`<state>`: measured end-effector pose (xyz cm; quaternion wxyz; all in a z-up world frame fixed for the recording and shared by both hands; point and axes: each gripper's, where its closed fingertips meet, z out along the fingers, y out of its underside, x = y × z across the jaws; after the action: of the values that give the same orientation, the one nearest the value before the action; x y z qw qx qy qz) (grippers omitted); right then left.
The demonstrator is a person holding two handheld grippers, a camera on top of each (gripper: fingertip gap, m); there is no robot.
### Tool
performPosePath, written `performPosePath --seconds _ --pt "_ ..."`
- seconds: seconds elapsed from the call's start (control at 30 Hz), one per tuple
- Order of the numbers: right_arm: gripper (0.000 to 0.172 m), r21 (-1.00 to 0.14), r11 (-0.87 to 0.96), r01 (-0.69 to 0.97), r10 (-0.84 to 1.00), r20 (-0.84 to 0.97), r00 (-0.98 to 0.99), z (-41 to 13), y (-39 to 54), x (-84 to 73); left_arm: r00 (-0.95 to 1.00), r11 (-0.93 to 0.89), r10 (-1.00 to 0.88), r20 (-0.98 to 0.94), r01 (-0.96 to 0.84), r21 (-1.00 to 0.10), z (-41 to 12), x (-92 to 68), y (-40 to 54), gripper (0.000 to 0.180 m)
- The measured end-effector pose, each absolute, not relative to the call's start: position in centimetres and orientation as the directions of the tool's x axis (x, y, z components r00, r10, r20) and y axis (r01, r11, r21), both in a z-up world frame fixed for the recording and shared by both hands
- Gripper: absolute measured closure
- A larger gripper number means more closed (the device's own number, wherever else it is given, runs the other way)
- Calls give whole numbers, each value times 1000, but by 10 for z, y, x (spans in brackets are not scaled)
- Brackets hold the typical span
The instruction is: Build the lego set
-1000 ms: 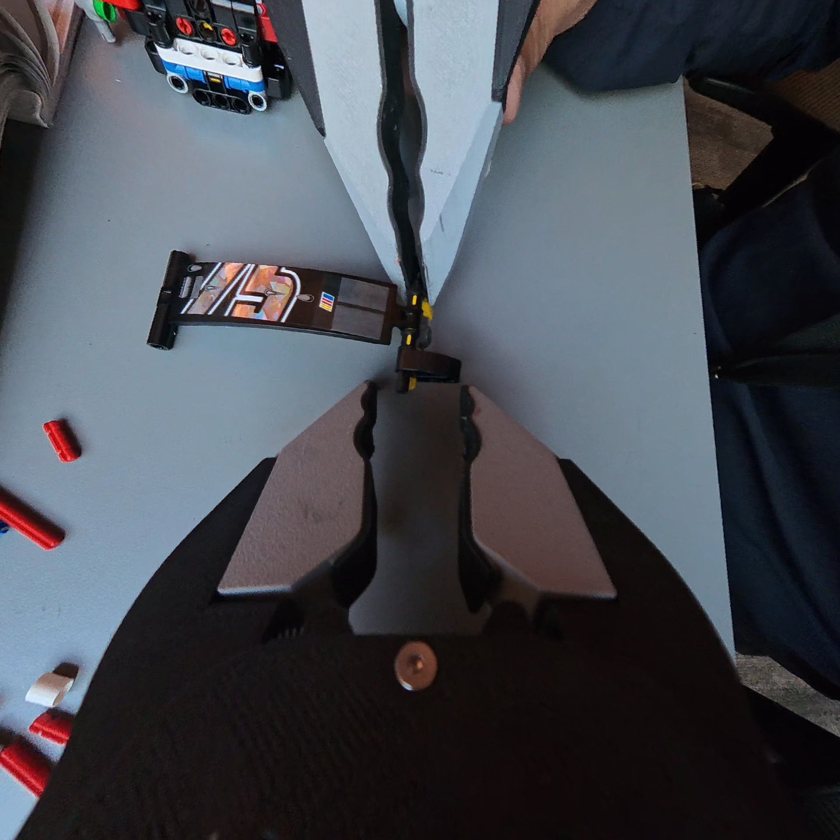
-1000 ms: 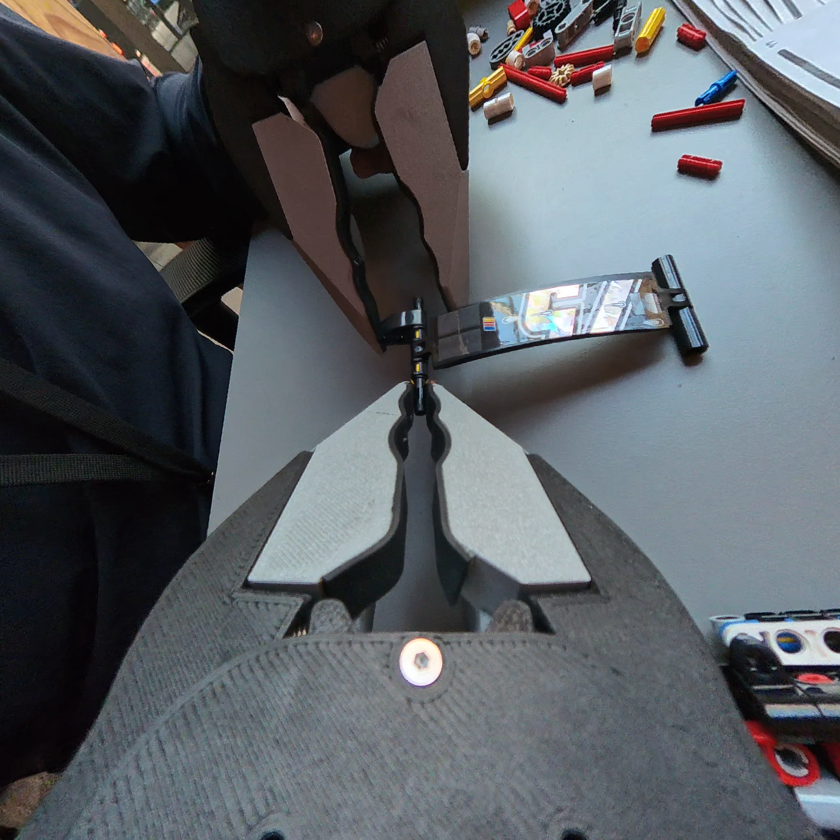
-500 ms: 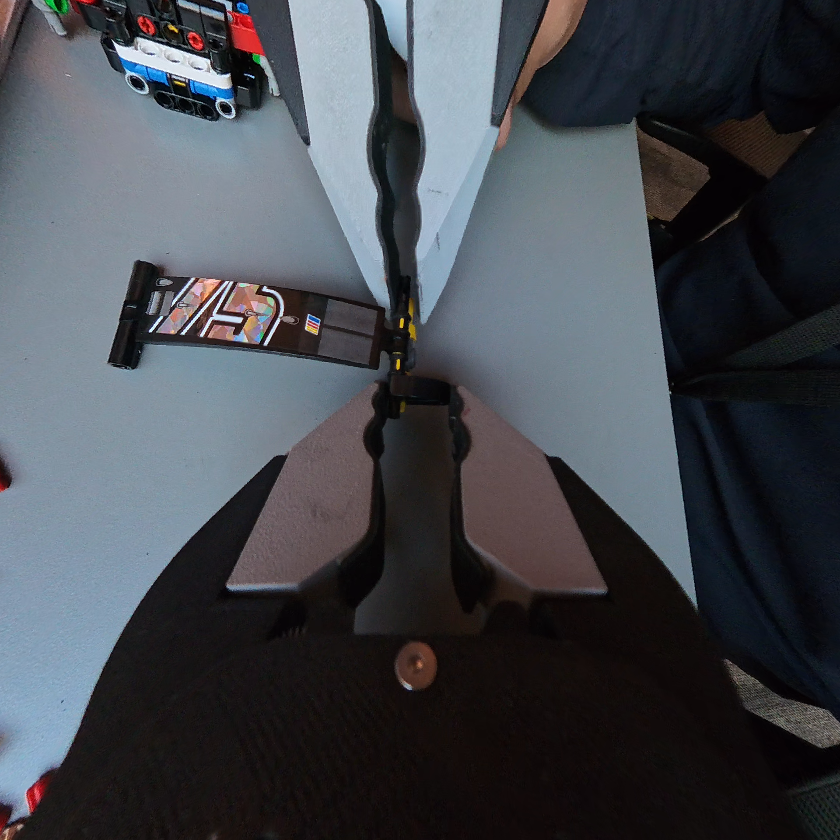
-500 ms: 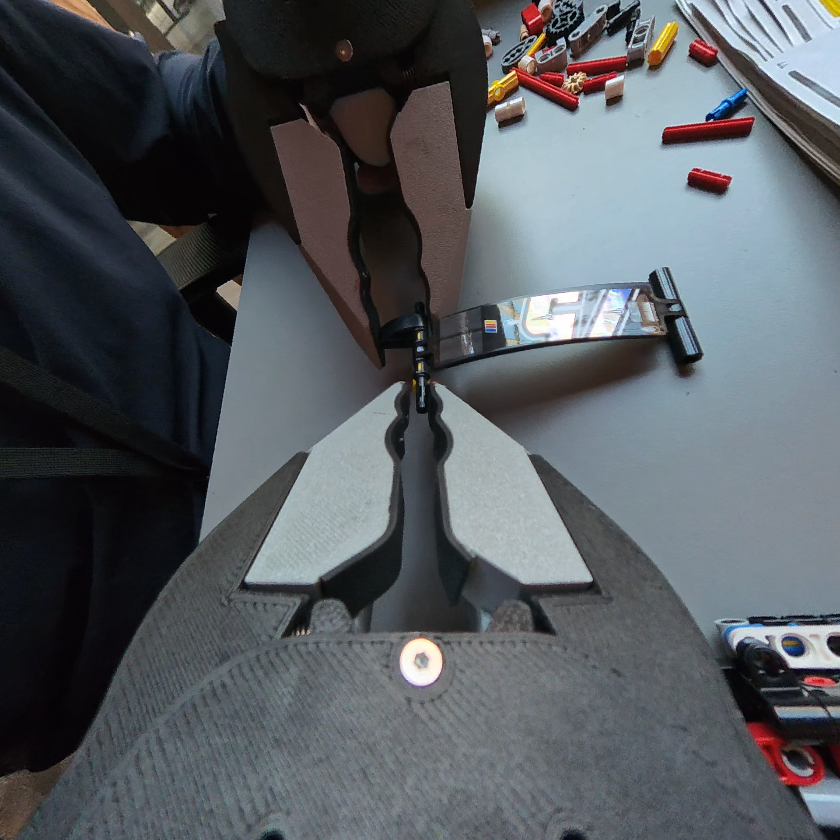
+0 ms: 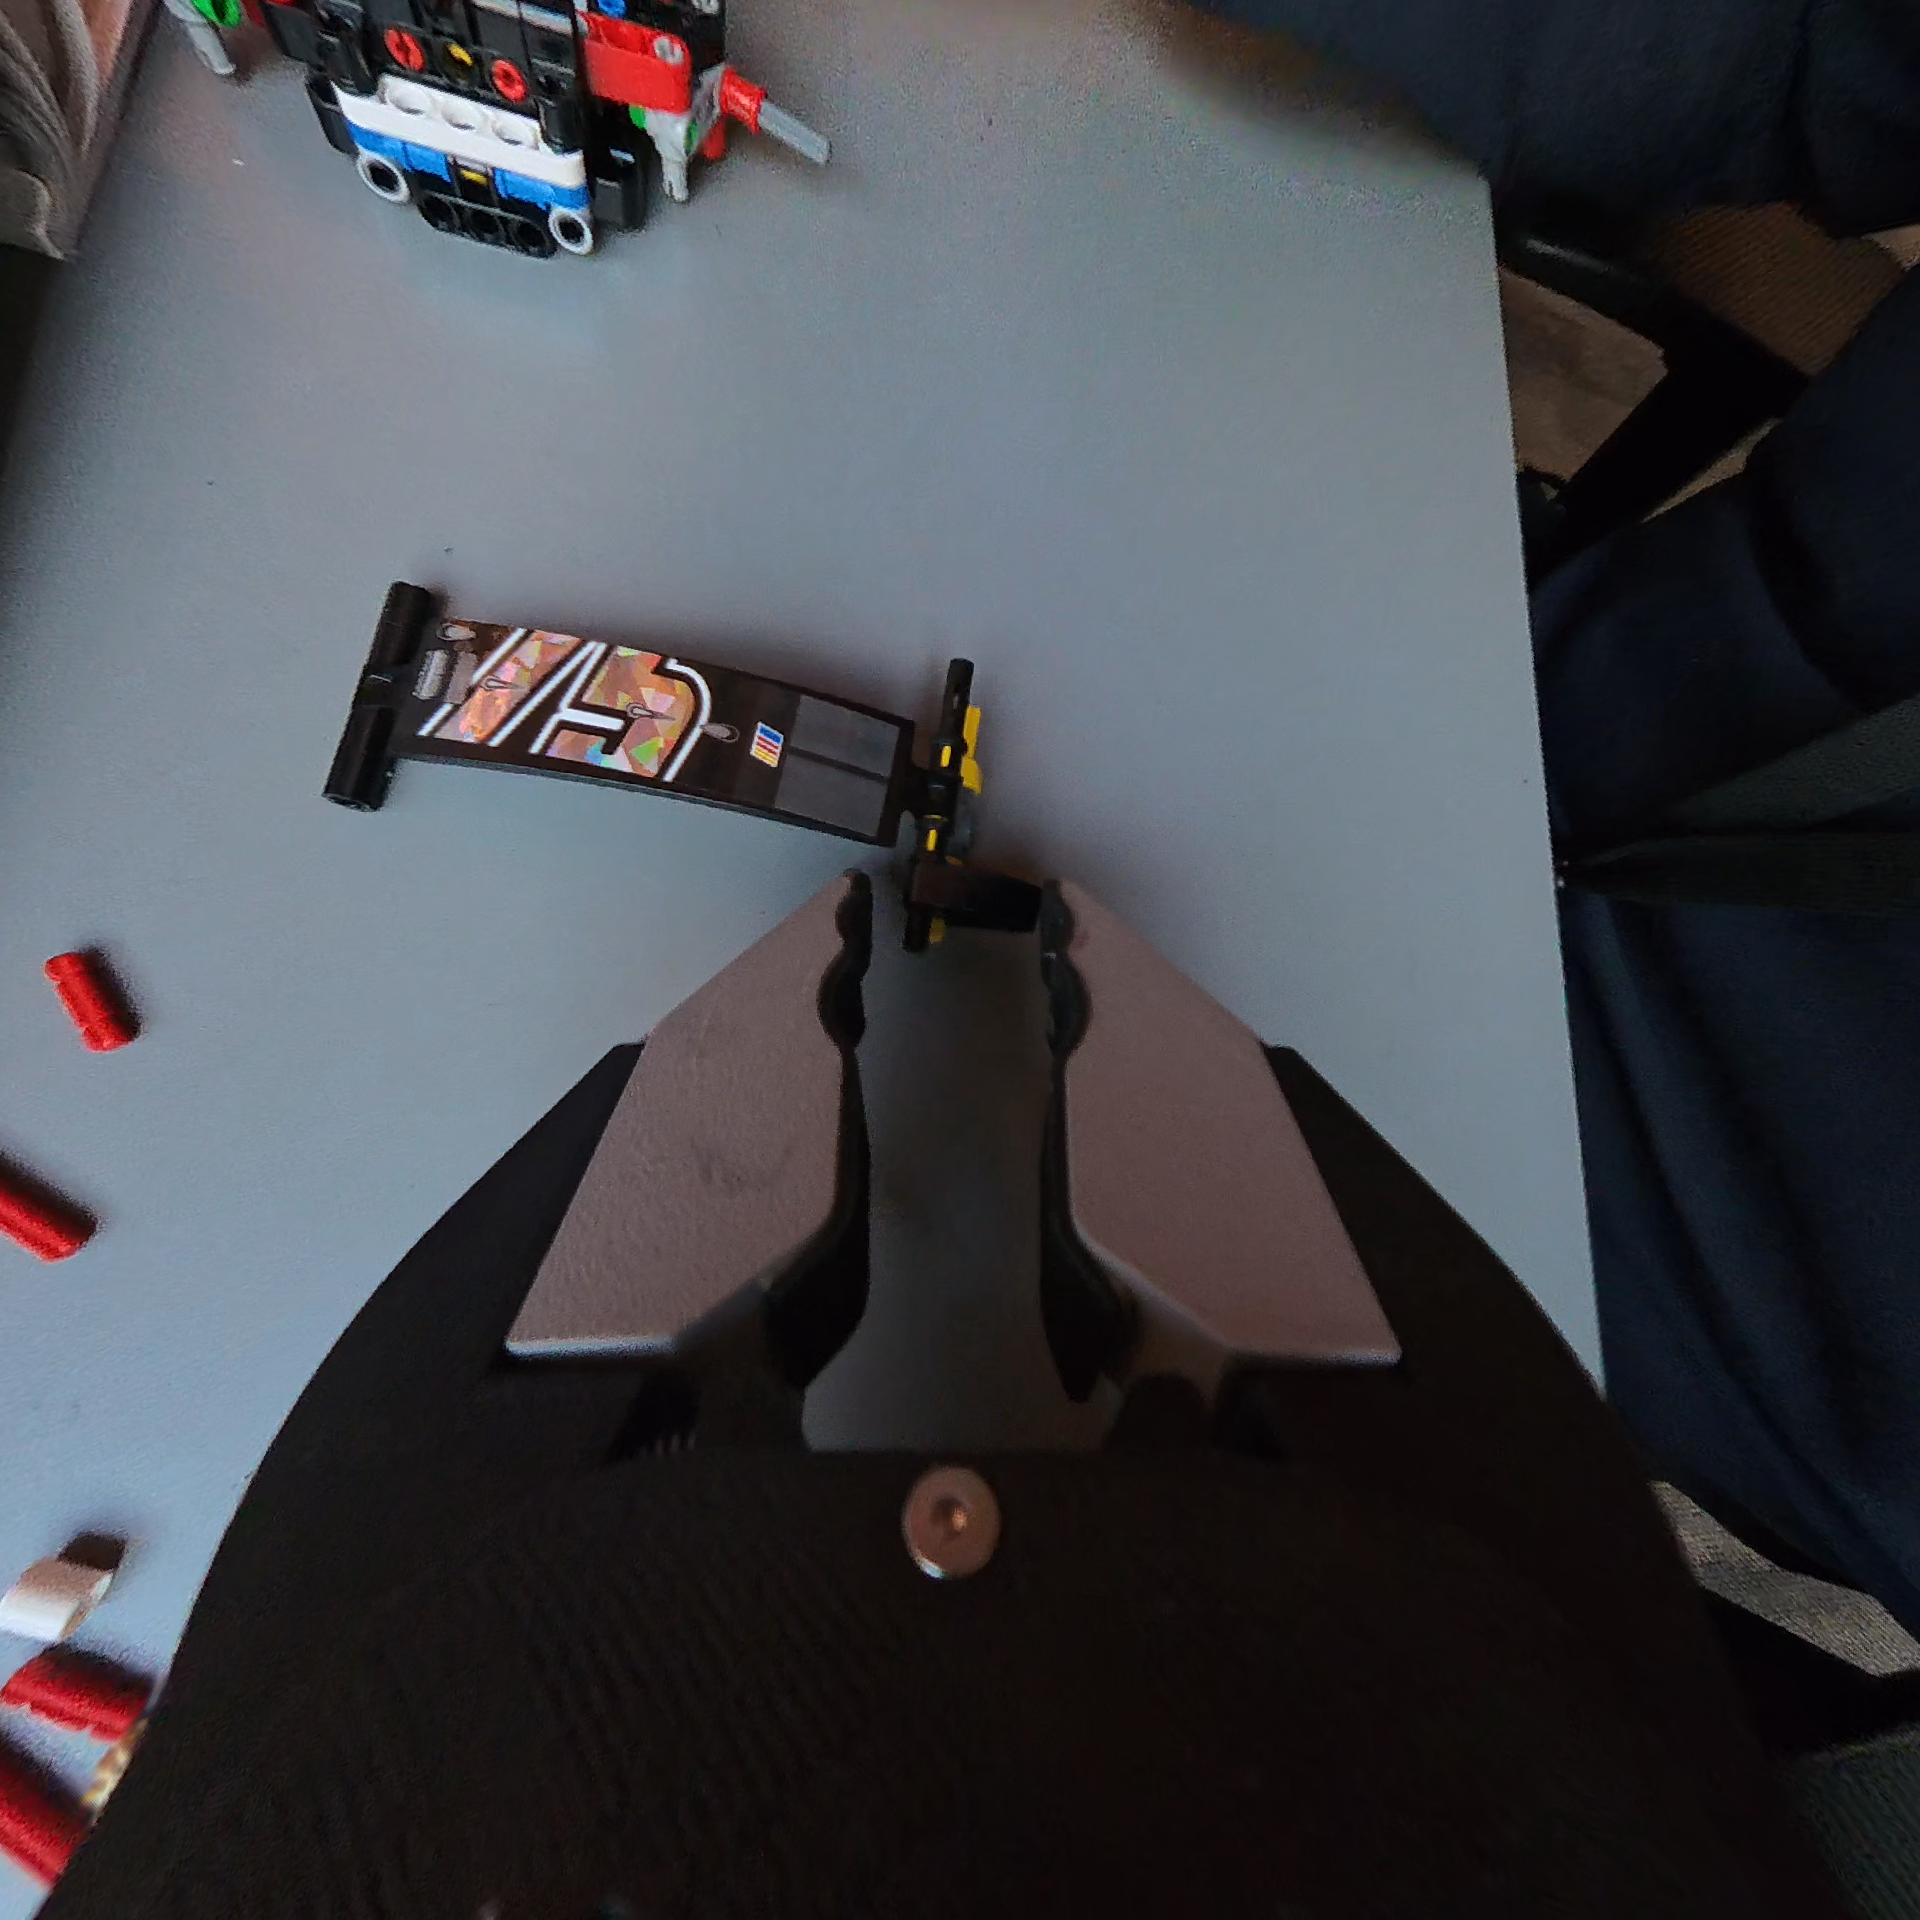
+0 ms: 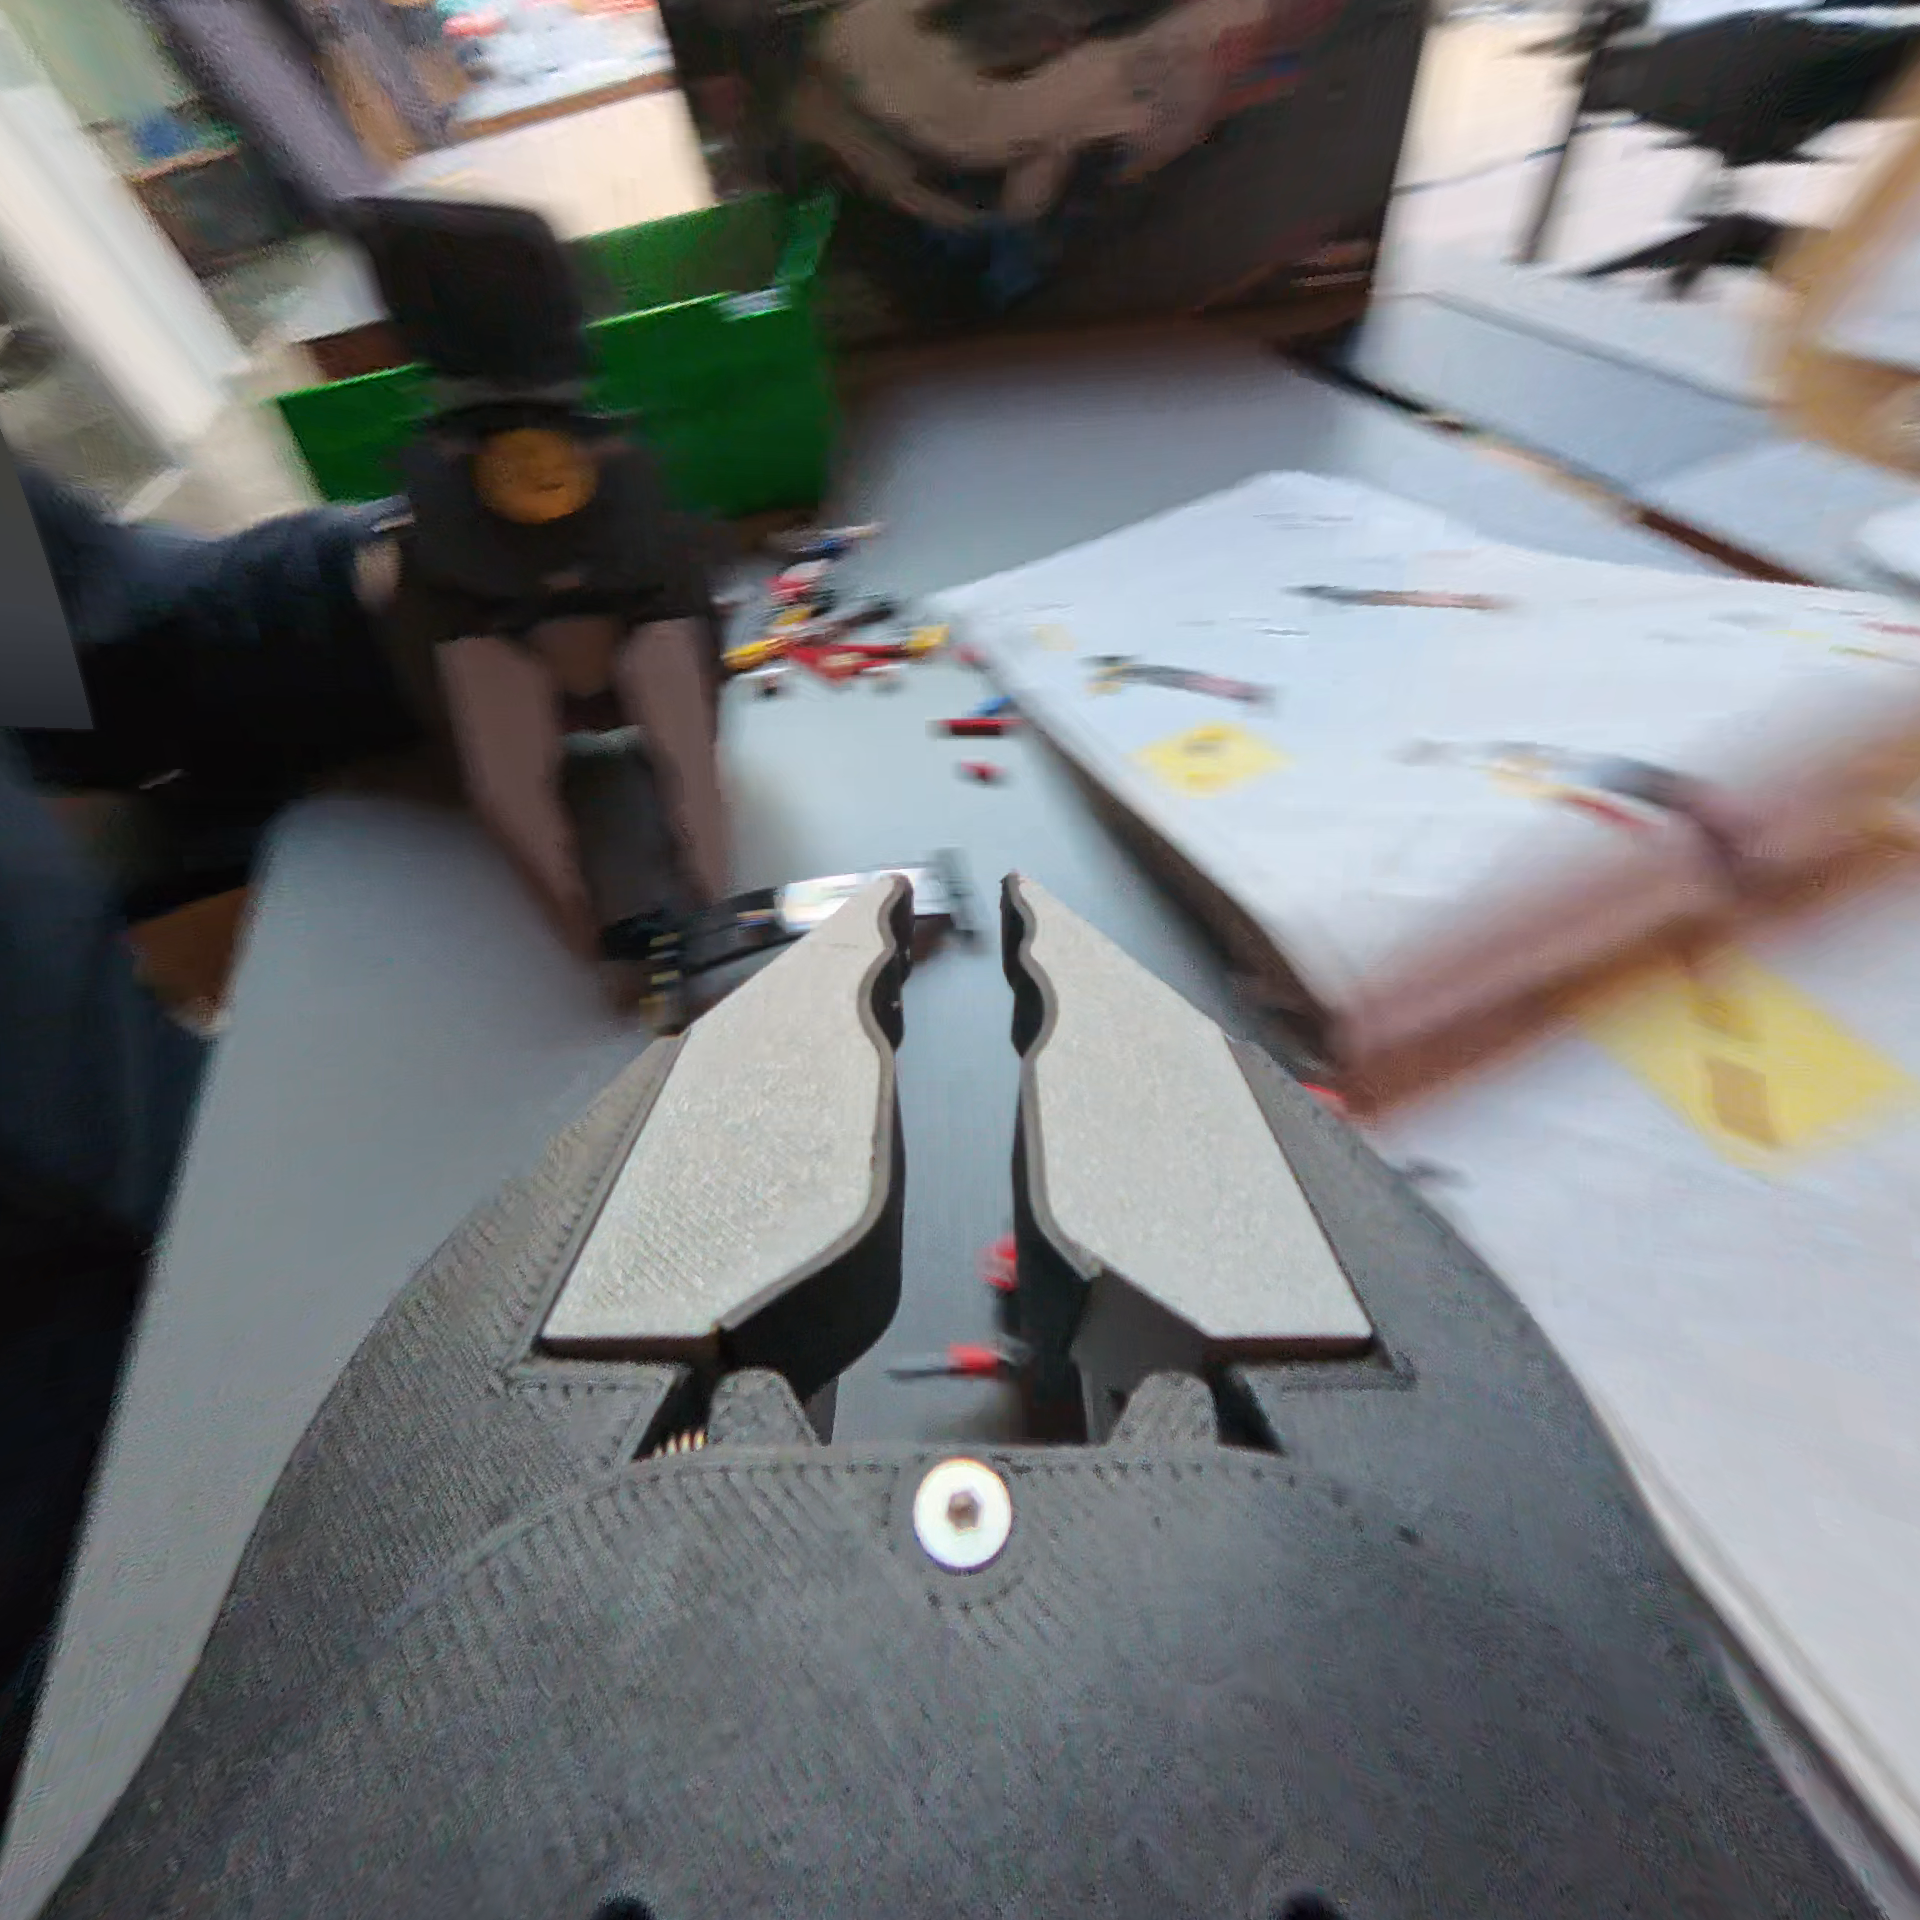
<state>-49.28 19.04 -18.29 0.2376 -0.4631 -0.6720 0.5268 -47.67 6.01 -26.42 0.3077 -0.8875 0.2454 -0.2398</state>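
A long black panel [image 5: 623,722] with a shiny patterned sticker lies on the grey table [image 5: 1143,520]. At its right end is a thin black axle with yellow bits, and a short black connector [image 5: 977,902] juts from it. My left gripper [image 5: 951,899] is open. The connector stands between its fingertips, with a clear gap at the left pad [image 5: 847,935]. My right gripper [image 6: 956,894] is open and empty, drawn back from the panel [image 6: 769,914]. The right wrist view is blurred; it shows the left gripper [image 6: 649,914] at the panel's end.
A partly built toy vehicle [image 5: 488,135] stands at the far left. Loose red pins [image 5: 91,997] lie on the left. An open instruction booklet [image 6: 1403,779], a pile of small parts [image 6: 831,644] and a green box [image 6: 707,364] lie beyond. The table edge and a person's dark clothing [image 5: 1745,935] are on the right. Left tips to right tips: about 15 cm.
My right gripper opened, let go of the axle end and swung away out of the left wrist view. My left gripper narrowed around the connector, then widened again. The panel stays on the table.
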Motion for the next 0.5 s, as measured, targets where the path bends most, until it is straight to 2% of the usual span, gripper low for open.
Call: performPosePath --seconds 0.1,0.2,0.27,0.33,0.43,0.5 --pt "160 -870 -37 492 951 -183 -251 -182 272 -507 775 -662 -576 259 -256 -705 -249 -484 64 150" --pt "163 -752 -41 657 971 -185 -151 -206 325 -524 855 -624 -474 210 -158 -765 -227 -511 87 147" --pt "164 -643 -57 764 962 -239 -129 -233 334 -536 896 -621 -403 187 -118 -775 -215 -527 101 137" --pt "169 -580 -54 813 927 -332 -175 -249 319 -548 952 -638 -299 71 -144 -757 -215 -554 117 131" --pt "170 -560 -31 828 891 -390 -231 -255 299 -562 967 -647 -184 -174 -253 -719 -216 -593 145 129" --pt "169 -570 -4 821 892 -373 -255 -255 295 -568 949 -666 -177 -261 -311 -678 -223 -600 163 126"
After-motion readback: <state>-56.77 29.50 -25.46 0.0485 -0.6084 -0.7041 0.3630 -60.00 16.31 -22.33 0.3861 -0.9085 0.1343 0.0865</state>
